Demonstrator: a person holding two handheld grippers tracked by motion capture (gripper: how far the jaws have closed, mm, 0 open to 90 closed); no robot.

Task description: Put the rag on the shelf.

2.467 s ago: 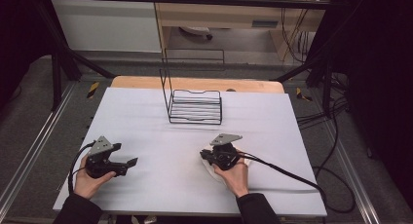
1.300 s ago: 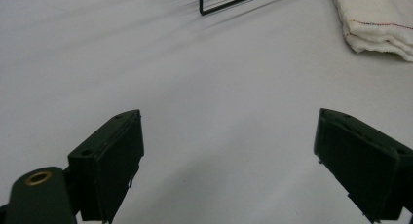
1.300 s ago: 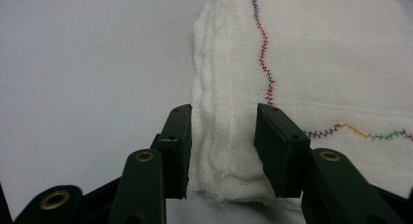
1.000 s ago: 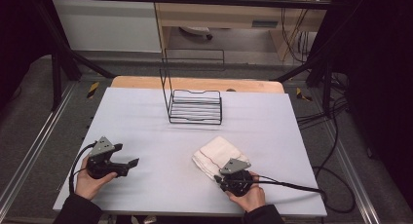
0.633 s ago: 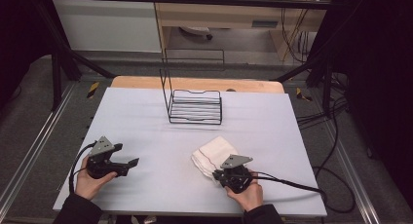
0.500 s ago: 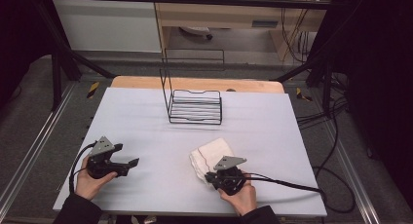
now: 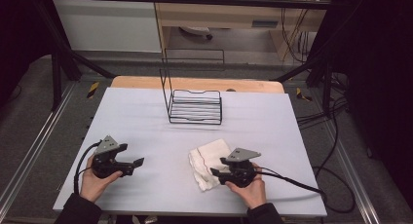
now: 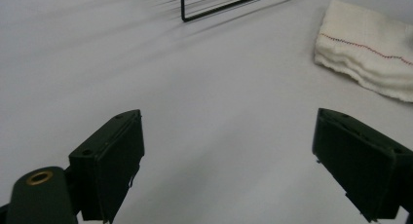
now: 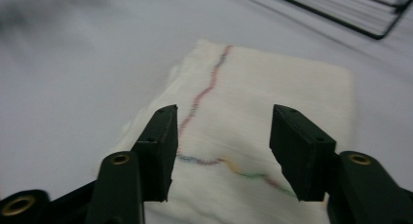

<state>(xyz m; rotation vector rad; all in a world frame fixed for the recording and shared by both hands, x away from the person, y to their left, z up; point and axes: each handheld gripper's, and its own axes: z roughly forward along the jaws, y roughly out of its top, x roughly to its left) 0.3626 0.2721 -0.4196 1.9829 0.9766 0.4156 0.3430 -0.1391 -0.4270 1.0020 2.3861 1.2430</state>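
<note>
White folded cloth [image 7: 208, 161] lies toward the worktop's [image 7: 146, 121] front edge, right of centre. The right gripper [image 9: 221, 151] hovers just over it, jaws apart after just opening, apparently not pinching it. The left gripper [image 8: 229, 170] sits near the front-left corner, jaws wide, well apart from the cloth.

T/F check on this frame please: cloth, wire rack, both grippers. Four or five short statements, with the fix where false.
1. The folded white cloth lies flat on the table. True.
2. The cloth sits inside the wire rack. False: it lies on the table nearer the person, apart from the rack.
3. The right gripper is clamped on the cloth. False: its jaws have just been opening and stand apart above the cloth.
4. The left gripper is open with nothing between its jaws. True.
5. The left gripper rests on the cloth. False: it is over bare table, well to the cloth's side.
</note>
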